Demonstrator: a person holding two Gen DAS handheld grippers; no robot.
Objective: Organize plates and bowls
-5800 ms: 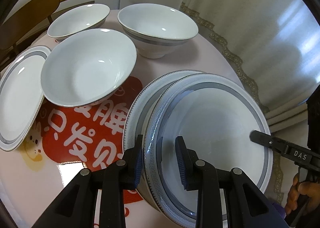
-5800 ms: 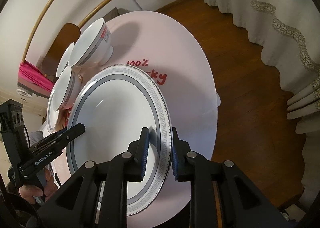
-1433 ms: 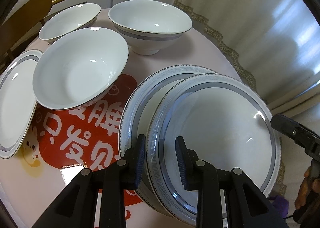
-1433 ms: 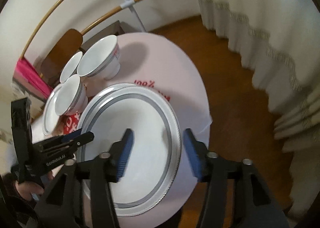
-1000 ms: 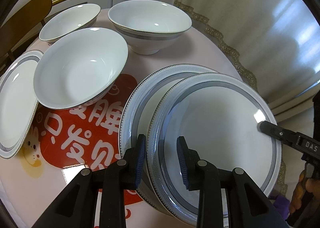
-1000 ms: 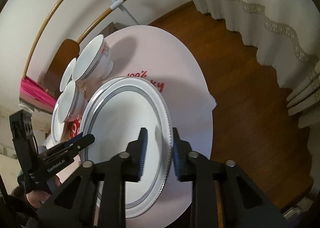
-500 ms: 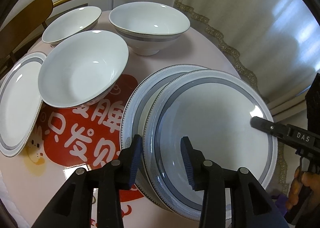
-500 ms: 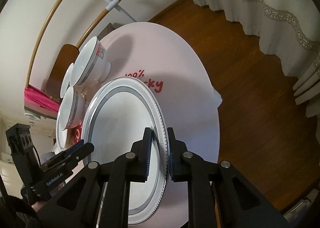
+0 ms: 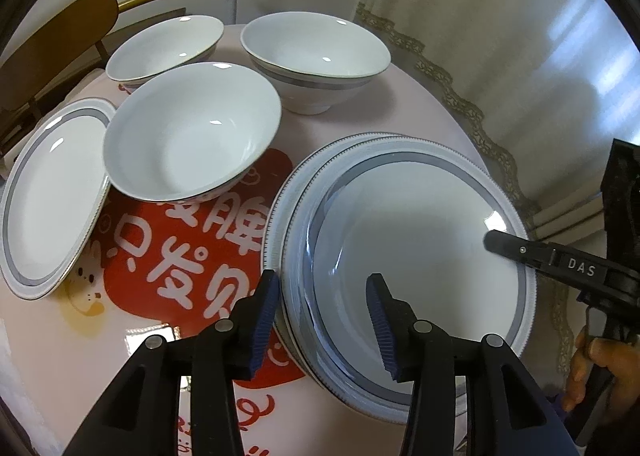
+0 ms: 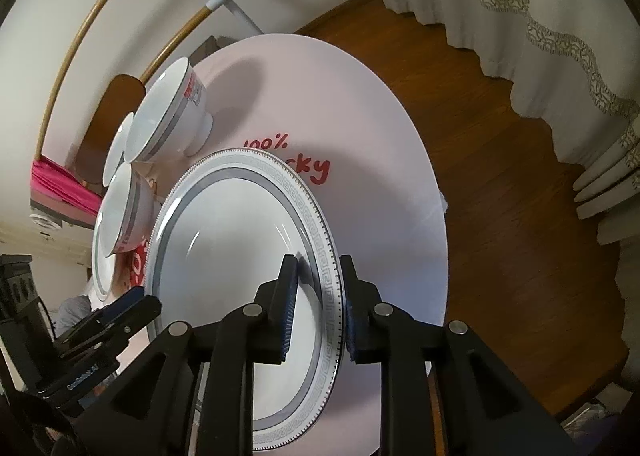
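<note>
On the round pink-white table (image 10: pixel 384 104), a large white porcelain plate with a grey band and key-pattern rim (image 9: pixel 424 240) lies on top of a second matching plate (image 9: pixel 280 212), whose edge shows along its left side. The left gripper (image 9: pixel 322 312) straddles the near rim of this stack; its jaws have just been opening, and the blue ribbed pads (image 9: pixel 382 320) now stand clear of the rim on both sides, so nothing is pinched. The right gripper (image 10: pixel 318 308) sits astride the opposite edge of the top plate, one finger over the well and one outside the rim. Its jaws have also just eased apart slightly; whether the pads press the porcelain is hard to judge from this angle, though a thin gap seems to show.

Beyond the stack, three white grey-banded bowls (image 9: pixel 192 128) stand grouped near the far edge, and a smaller grey-rimmed plate (image 9: pixel 48 196) lies to the left, touching the nearest bowl. A red printed mat with white characters (image 9: pixel 192 256) covers the table's middle.
</note>
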